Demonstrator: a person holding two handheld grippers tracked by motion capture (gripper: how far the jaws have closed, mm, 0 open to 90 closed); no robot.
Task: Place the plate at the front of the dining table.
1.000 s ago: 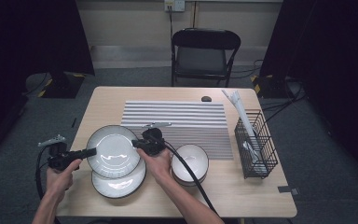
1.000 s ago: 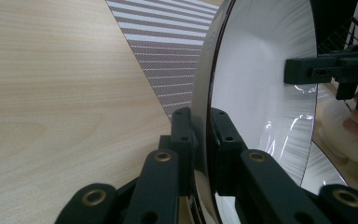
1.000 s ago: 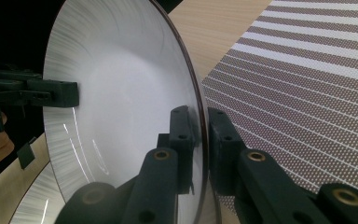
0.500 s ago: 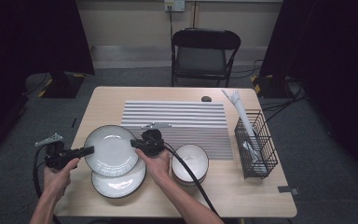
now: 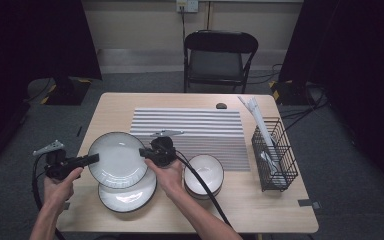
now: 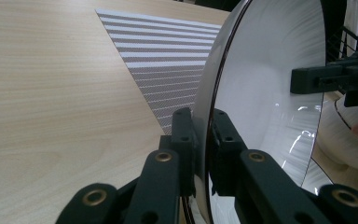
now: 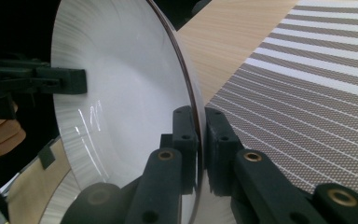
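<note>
L gripper (image 5: 94, 159) + R gripper (image 5: 142, 152) | level, clamping plate (image 5: 117, 160) rims

You have nothing to read here: no words, brand marks, numbers or signs can be made out on anything in these views. The plate (image 5: 117, 159) you hold shows a plain white face with a dark rim and no lettering, and the mat (image 5: 190, 132) on the surface (image 5: 280, 200) carries stripes alone. The parts of each gripper that you can see are bare black, with no label.
</note>
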